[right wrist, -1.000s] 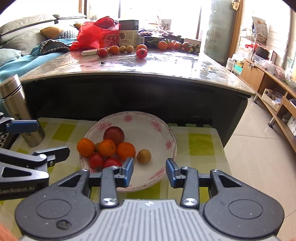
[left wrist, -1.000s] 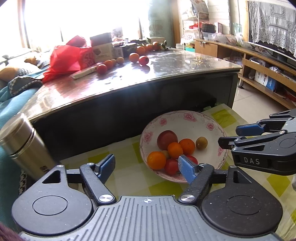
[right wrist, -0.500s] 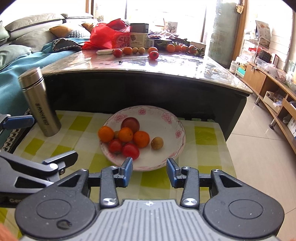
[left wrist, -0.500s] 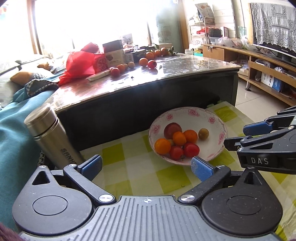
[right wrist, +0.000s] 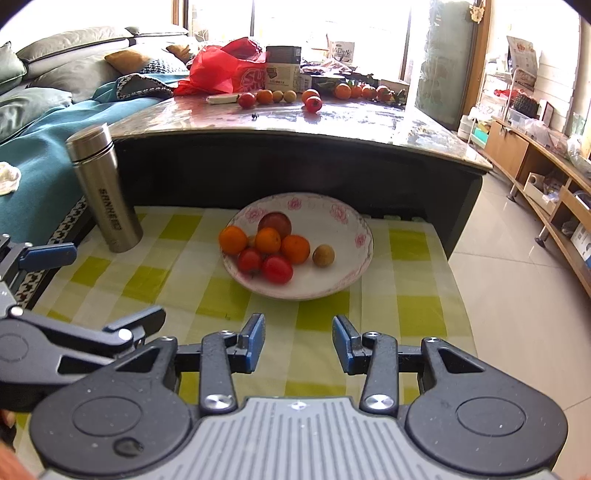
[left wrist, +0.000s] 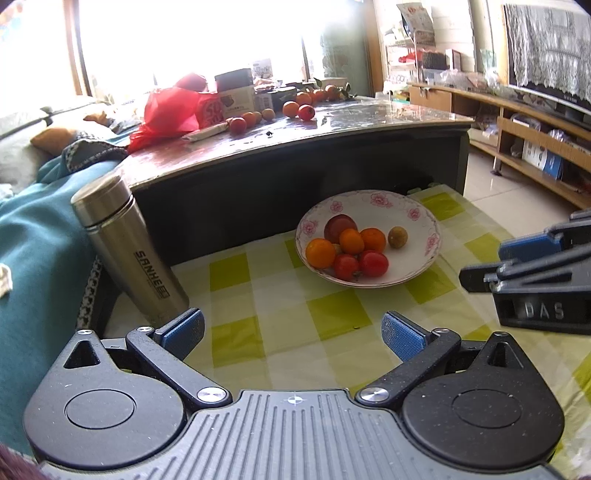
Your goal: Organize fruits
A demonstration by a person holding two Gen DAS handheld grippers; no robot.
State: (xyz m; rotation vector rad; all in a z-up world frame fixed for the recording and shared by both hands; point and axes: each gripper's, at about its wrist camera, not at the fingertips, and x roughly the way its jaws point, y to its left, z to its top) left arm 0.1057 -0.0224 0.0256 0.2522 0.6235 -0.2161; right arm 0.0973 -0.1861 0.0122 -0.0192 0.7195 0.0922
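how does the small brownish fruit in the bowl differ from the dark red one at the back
The small brownish fruit is dull tan and the smallest piece; the dark red fruit is deep red and the largest. The brownish fruit lies alone on bare bowl toward the right, apart from the pile; the dark red fruit sits at the back of the cluster, partly hidden behind an orange. Both are round and lie in the same floral bowl.

Bright windows (right wrist: pixel 332 22) backlight a dark coffee table (right wrist: pixel 295 125) — sofa (right wrist: pixel 55 74) left, wooden shelving (right wrist: pixel 546 170) right, tiled floor (right wrist: pixel 517 295).
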